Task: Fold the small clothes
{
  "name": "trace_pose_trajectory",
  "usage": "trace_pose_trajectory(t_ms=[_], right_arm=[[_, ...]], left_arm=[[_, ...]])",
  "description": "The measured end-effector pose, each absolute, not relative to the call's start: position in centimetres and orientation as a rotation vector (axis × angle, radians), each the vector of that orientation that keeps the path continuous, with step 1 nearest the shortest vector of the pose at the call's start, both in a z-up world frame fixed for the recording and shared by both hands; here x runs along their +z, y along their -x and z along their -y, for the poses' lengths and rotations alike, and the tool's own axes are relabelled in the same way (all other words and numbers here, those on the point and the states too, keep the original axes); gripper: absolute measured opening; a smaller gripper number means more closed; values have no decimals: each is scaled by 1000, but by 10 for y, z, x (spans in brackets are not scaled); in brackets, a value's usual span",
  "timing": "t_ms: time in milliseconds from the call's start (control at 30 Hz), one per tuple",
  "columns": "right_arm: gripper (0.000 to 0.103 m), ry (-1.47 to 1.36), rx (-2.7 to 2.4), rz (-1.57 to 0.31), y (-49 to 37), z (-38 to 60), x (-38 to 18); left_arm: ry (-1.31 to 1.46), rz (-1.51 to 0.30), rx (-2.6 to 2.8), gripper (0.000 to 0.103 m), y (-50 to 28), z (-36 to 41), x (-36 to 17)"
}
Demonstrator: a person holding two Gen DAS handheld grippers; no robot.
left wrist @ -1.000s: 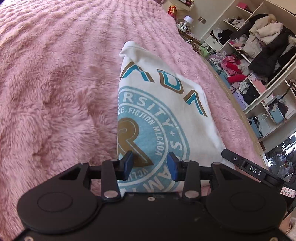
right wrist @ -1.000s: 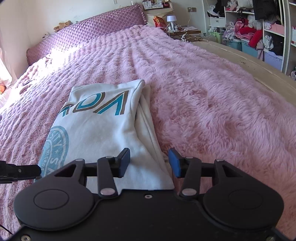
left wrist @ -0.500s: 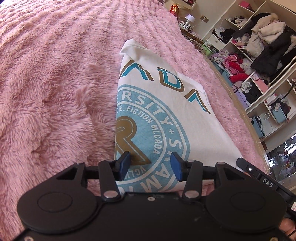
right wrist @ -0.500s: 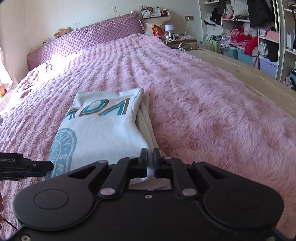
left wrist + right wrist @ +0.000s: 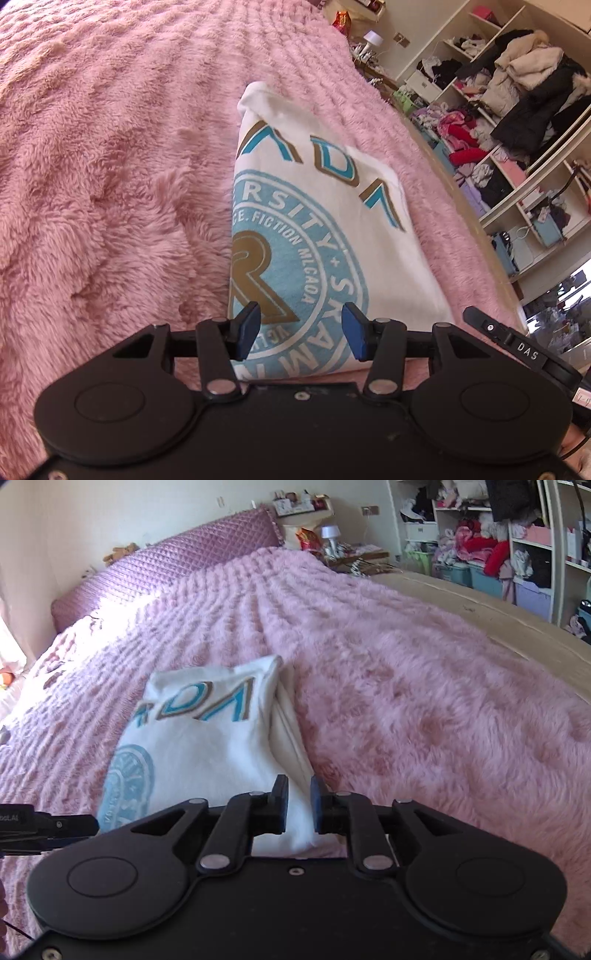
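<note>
- The folded white shirt (image 5: pixel 314 221) lies flat on the pink fluffy blanket (image 5: pixel 110 184), near the bed's edge.
- The left gripper (image 5: pixel 301 330) has just been opening; its blue pads stand wide apart over the shirt's near end, gripping nothing.
- The right gripper (image 5: pixel 298 805) has just eased open to a narrow gap; the shirt's near corner shows in that gap, but contact cannot be told.
- Only the left view shows the round blue emblem (image 5: pixel 295 266) in full.
- Only the right view shows the purple quilted headboard (image 5: pixel 177 565) and the layered fold edge (image 5: pixel 288 723).
</note>
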State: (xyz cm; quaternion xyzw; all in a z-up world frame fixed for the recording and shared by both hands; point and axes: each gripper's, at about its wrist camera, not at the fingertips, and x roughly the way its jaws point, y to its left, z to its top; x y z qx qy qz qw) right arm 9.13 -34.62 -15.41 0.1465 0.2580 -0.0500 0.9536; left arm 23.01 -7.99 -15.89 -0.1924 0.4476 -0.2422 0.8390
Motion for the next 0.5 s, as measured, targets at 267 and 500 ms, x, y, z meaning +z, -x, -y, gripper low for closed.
trace_pose_trajectory(t_ms=[267,500], right_arm=[[12,-361,-30,-724,-120,345,-195],[60,-438,102,-622,-127,378,-158]], left_arm=[[271,-997,-558,52,-231,104,-194],[304,-921,-674,54,-242,89,-156]])
